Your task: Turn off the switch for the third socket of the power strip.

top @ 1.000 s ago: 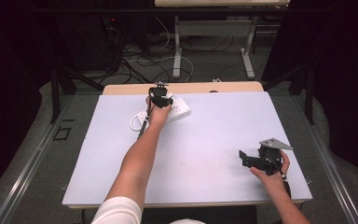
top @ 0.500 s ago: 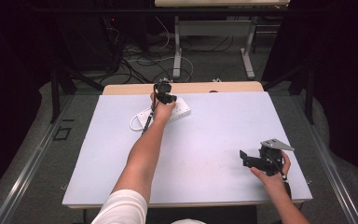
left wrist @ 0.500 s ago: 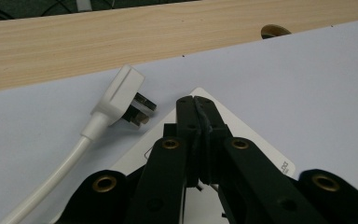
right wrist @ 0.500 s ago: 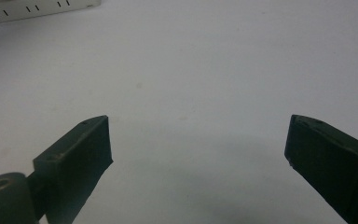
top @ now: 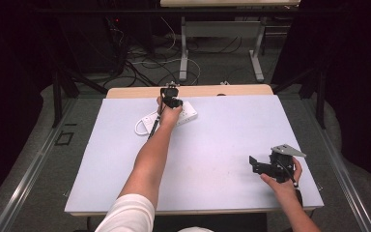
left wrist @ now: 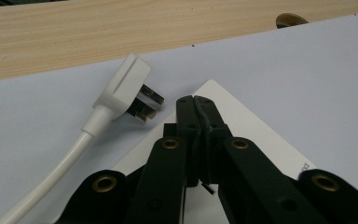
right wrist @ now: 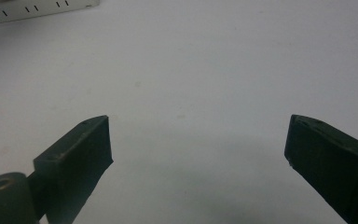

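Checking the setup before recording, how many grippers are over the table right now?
2: the left gripper at the far edge over the white power strip, and the right gripper near the front right corner.

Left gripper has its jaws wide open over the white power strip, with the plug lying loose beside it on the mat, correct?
Not quite: the left gripper has its jaws shut, pressed together over the power strip, as the left gripper view shows. The plug does lie loose beside it.

White power strip (top: 186, 112) flat at far-centre of mat; its plug (left wrist: 128, 88) lies unplugged just beside, cord (top: 142, 126) looped left.
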Demonstrator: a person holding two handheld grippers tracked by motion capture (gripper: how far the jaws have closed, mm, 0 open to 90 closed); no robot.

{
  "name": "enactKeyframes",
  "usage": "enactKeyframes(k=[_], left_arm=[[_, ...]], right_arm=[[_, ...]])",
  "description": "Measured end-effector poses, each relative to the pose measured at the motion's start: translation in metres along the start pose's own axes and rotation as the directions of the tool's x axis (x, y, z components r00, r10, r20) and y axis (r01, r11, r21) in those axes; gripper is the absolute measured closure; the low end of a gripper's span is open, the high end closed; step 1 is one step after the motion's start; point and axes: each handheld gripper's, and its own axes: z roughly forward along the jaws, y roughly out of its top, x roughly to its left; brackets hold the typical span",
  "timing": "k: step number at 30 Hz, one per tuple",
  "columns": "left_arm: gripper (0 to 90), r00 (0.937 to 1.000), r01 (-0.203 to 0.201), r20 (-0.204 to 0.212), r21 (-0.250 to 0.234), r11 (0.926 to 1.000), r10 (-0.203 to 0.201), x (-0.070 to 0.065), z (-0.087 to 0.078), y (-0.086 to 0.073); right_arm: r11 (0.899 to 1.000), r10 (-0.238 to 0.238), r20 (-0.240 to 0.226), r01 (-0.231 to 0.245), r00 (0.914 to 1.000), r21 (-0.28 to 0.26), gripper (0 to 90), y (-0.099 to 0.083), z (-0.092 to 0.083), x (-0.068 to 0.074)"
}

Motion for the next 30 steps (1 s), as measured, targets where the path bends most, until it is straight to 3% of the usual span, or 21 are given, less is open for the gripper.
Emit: enactKeyframes(k=[10, 13, 16, 30], left_arm=[[90.0, 0.9996, -0.029, -0.004, 0.000, 0.9996, 0.029, 0.0020, 0.0004, 0.0003], [90.0, 0.9994, -0.025, -0.022, 0.009, 0.9996, 0.025, 0.0016, 0.0003, 0.0013], [90.0, 0.9983, -0.046, -0.036, 0.006, 0.9989, 0.046, -0.0007, 0.0010, 0.0017], [90.0, 0.9984, -0.055, -0.012, 0.010, 0.9984, 0.056, 0.0033, 0.0017, 0.0025]], right_arm=[[1.000, -0.001, 0.004, 0.001, 1.0000, -0.009, 6.6, -0.0004, 0.0007, 0.0003], [1.000, -0.004, -0.004, 0.004, 1.0000, -0.002, 6.6, -0.0003, 0.0004, 0.0001], [1.000, -0.004, -0.002, 0.004, 1.0000, -0.007, 6.6, -0.0002, 0.0004, 0.0004], [1.000, -0.004, -0.010, 0.004, 0.9999, -0.005, 6.7, 0.0004, 0.0003, 0.0006]])
